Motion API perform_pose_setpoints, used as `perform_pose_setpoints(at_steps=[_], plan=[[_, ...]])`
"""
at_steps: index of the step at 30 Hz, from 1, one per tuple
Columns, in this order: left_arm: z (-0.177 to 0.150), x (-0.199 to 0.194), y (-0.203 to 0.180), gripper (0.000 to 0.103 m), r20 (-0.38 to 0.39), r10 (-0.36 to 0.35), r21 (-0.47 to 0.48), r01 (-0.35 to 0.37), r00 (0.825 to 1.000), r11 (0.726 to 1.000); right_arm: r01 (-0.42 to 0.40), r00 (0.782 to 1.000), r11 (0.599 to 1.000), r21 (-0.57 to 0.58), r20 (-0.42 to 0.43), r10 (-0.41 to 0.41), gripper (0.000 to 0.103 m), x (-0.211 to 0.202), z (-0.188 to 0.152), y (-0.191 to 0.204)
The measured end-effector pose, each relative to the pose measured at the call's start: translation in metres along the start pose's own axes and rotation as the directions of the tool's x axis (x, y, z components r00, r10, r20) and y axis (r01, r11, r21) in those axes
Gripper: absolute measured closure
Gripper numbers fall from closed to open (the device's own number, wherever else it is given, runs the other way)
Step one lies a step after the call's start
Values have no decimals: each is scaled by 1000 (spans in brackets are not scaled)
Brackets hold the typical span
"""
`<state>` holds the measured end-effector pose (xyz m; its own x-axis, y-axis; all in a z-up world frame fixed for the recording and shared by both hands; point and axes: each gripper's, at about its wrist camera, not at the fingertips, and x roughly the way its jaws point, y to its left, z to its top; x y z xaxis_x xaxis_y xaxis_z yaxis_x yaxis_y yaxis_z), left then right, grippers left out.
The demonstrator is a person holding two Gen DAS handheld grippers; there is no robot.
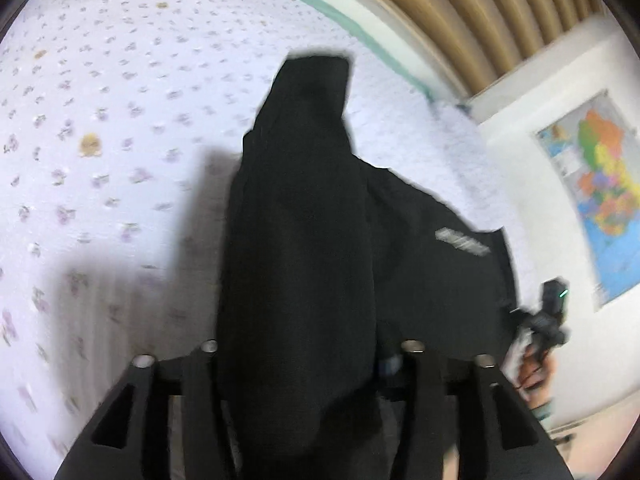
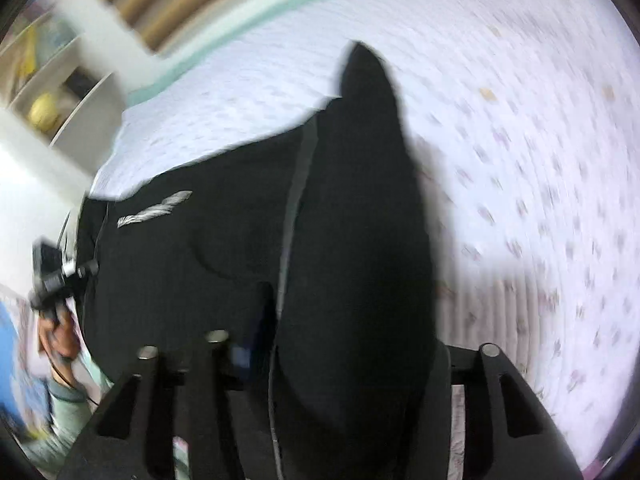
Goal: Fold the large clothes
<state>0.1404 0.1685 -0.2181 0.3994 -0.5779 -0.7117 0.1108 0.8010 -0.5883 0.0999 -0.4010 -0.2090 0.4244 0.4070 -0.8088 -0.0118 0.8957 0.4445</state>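
Overhead, black garment (image 1: 304, 220) hangs above floral bedsheet (image 1: 100, 120), map (image 1: 600, 196) beyond.

bed: white sheet (image 1: 120, 120) with little purple flowers, mint trim at the far edge | behind it: tan ribbed headboard (image 1: 460, 12) | wall: plain white with a colourful map poster (image 1: 600, 192) | other side: white shelves (image 2: 68, 92), something yellow on one
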Motion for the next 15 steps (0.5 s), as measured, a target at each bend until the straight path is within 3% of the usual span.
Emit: perform_pose_setpoints(at_steps=[1, 3, 4, 7, 9, 11, 13, 15], plan=[[-2, 4, 11, 40, -16, -18, -31, 18, 1000, 999, -6, 1000, 999, 48, -4, 6, 44, 3, -3, -12], [-5, 3, 30, 40, -31, -126, -127, 122, 991, 984, -48, 999, 993, 107, 5, 48, 38, 1, -13, -28], [-6, -3, 32, 40, -19, -107, -128, 104, 994, 986, -48, 999, 993, 112, 7, 48, 37, -3, -16, -30], [-4, -43, 15, 41, 66, 44, -38, -41, 997, 998, 104, 994, 990, 98, 24, -107, 32, -29, -24, -34], [-3, -65, -13, 42, 124, 100, 32, -105, 987, 994, 237, 968, 970, 52, 68, -240, 32, -54, -22, -13], [-2, -78, -51, 42, 175, 98, 121, -120, 980, 985, 305, 944, 951, -42, 142, -297, 32, -73, -19, 27], [-7, -79, -96, 42, 206, 90, 202, -132, 974, 970, 298, 942, 945, -137, 202, -268, 28, -80, -21, 73], [-6, -72, -107, 41, 208, 114, 221, -160, 971, 962, 254, 952, 946, -203, 224, -208, 22, -73, -18, 115]])
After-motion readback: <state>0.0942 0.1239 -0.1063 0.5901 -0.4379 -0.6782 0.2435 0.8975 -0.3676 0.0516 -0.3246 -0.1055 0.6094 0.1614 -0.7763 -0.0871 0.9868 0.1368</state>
